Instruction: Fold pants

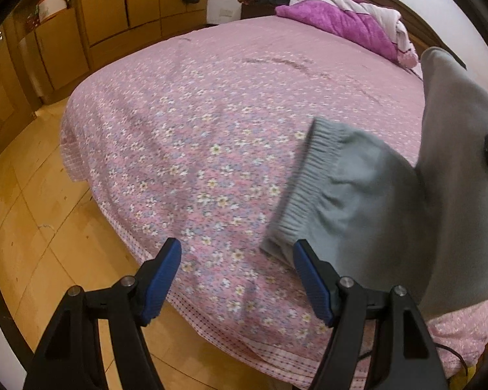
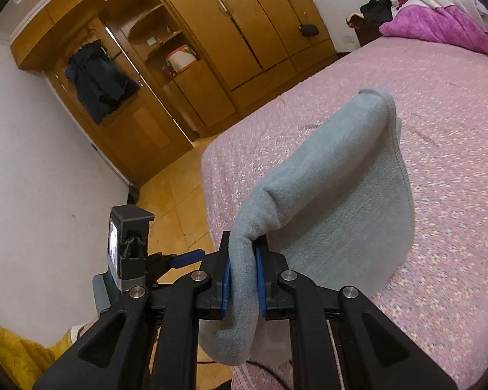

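The left gripper (image 1: pixel 237 279) hangs over the near edge of the bed (image 1: pixel 211 104), its jaws spread wide with nothing between them. Just right of it the grey pants (image 1: pixel 367 201) are lifted above the bed, waistband pointing left, their length rising to the right. The right gripper (image 2: pixel 243 279) is clamped on a bunched fold of the pants (image 2: pixel 325 195)

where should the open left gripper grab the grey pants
Grip the ribbed elastic waistband at its near corner, coming from the left gripper. That firm edge hangs free above the bed while the right gripper holds the pants.
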The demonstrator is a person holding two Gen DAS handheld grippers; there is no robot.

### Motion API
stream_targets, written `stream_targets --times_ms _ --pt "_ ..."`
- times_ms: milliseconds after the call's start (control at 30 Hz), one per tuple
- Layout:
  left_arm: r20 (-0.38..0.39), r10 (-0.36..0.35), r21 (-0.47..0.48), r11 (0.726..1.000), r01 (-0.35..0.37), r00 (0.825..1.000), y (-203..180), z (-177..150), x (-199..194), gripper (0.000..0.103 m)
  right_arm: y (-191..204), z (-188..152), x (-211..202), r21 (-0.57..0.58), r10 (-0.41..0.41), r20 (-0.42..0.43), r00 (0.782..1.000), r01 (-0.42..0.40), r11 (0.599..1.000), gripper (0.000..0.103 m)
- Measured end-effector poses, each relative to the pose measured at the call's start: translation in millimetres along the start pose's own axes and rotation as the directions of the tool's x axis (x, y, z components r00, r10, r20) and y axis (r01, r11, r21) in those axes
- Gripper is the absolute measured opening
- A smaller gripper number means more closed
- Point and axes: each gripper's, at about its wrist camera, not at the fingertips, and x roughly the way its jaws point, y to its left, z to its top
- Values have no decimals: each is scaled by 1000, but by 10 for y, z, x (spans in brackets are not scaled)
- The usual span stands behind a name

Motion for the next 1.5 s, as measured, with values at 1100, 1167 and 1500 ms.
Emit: stream_targets --times_ms 1100,1167,1500 --pt "71 -104 12 995 103 992 -30 354 -294 74 -215 -134 376 56 -13 -65 998 17 998 34" --pt "50 -148 37 989 146 988 -107 406 -258 74 -276 -201 297 73 -33 -66 997 38 997 37" --pt "-38 -255 178 950 258 966 -421 589 45 74 -680 -430 144 247 -149 -85 985 165 955 42"
